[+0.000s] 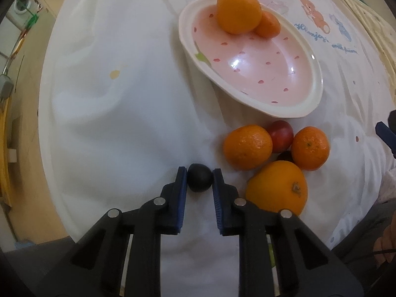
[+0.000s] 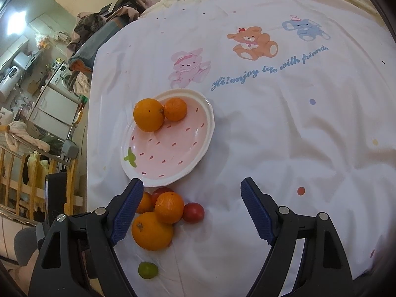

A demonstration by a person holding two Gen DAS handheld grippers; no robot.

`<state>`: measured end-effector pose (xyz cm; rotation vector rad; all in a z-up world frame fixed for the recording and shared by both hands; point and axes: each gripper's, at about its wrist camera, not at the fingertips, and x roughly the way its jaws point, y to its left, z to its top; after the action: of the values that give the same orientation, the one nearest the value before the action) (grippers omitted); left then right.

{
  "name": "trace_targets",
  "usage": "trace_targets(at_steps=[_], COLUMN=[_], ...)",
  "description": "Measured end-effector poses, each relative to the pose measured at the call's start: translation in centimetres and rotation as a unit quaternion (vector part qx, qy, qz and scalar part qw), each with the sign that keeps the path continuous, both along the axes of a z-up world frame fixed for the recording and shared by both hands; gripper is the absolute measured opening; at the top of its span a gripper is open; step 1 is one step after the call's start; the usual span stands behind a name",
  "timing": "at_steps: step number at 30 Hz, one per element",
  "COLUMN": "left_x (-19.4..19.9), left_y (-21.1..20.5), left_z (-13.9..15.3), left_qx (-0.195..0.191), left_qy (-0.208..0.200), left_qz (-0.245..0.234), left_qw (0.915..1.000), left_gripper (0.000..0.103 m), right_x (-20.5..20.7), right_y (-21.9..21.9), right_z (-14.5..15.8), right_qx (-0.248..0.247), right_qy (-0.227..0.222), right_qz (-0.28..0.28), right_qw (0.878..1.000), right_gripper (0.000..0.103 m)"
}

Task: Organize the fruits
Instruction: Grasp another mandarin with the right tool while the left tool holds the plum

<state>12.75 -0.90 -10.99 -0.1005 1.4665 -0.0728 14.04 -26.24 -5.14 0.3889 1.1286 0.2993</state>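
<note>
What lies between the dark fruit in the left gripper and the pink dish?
Nothing visible does. The left gripper is shut on the small dark fruit, and bare white cloth runs from there to the pink dish's rim. The loose orange pile lies off to the right.

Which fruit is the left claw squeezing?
The small dark round fruit, alone between the left claw's blue pads. The oranges sit untouched beside it.

Plate, loose fruit on bedsheet
</note>
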Motion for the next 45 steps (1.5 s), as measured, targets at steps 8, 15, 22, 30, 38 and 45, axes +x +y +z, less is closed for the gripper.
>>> trace_targets(at_steps=[8,15,22,30,38,45], left_x=[0.3,0.8,0.6,0.7,0.6,0.7], left_y=[-0.6,0.7,1.0,0.5,0.6,1.0], left_z=[3.0,4.0,4.7,5.0,5.2,4.9], left_qx=[-0.01,-0.008,-0.01,-0.011,0.001,0.012], left_qy=[-0.036,-0.059,-0.077,-0.084,-0.095,-0.101], left_qz=[0.011,0.023,0.025,0.02,0.02,0.021], left_qw=[0.9993,0.9979,0.9967,0.9962,0.9953,0.9945], left_gripper=[0.016,0.016,0.017,0.017,0.017,0.017], right_x=[-0.1,0.3,0.6,0.5,0.7,0.6], right_y=[0.4,4.3,7.0,8.7,8.6,7.4], right_z=[-0.9,-1.8,-3.8,-5.5,-5.4,-4.2], right_qx=[0.008,-0.029,-0.051,-0.087,-0.08,-0.052], right_qy=[0.024,0.027,0.043,0.052,0.046,0.03], right_qz=[0.012,0.076,0.12,0.146,0.151,0.13], right_qw=[1.0,0.996,0.991,0.984,0.984,0.99], right_gripper=[0.083,0.074,0.073,0.064,0.043,0.043])
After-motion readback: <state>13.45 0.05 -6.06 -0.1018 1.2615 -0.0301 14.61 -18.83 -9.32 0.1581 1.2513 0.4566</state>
